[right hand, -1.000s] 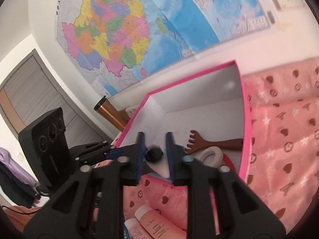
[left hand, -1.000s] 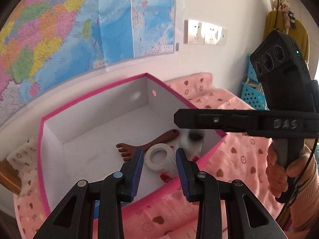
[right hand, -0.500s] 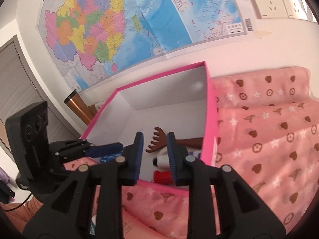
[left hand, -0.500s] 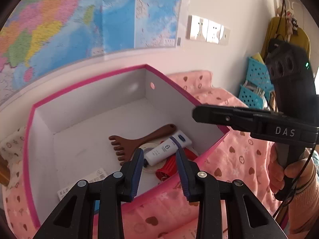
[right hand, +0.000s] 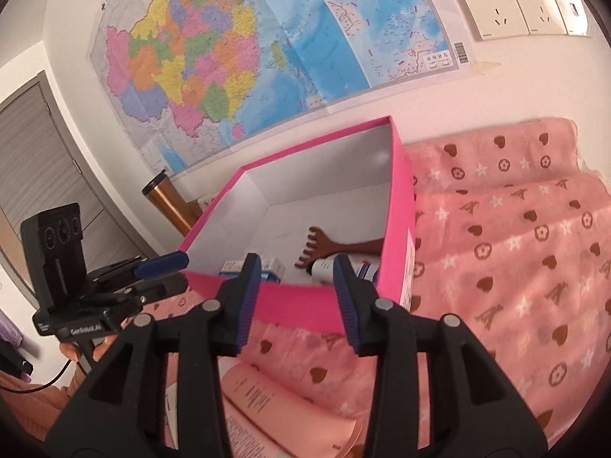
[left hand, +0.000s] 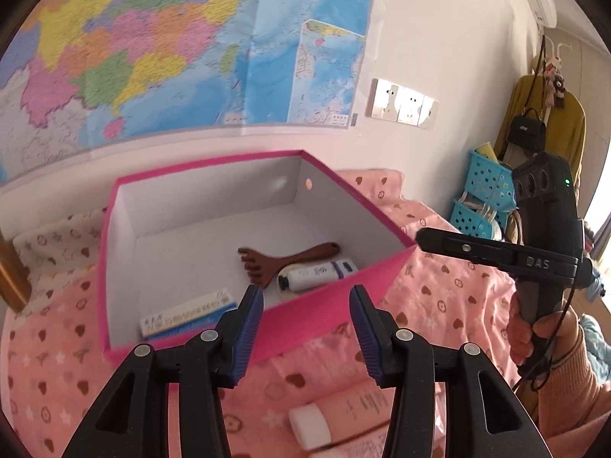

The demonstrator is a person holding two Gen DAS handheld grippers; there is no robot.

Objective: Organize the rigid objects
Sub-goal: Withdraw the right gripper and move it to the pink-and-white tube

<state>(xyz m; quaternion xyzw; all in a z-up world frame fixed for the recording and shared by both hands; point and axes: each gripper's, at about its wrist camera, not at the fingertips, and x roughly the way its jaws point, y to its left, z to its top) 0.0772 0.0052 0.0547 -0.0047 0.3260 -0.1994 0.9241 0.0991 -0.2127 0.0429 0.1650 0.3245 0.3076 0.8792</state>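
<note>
Left wrist view: the pink box (left hand: 324,316) on the pink blanket (left hand: 439,294) already holds a blue-and-white carton (left hand: 187,315) in its near left corner, then a brown foot-shaped scratcher (left hand: 282,261) and a white tube (left hand: 317,274) by its near right wall. Pink tubes (left hand: 336,416) still lie on the blanket before the box's near wall, so I judge sorting partly done. Both the left gripper (left hand: 305,324) and right gripper (right hand: 294,297) have just been opening; their jaws stand apart, empty. A second ago the right held the white tube over the box, and the carton was not yet inside.

Bedroom: pink blanket (right hand: 515,252), hanging handbag (left hand: 526,129), wall map (right hand: 267,49).
</note>
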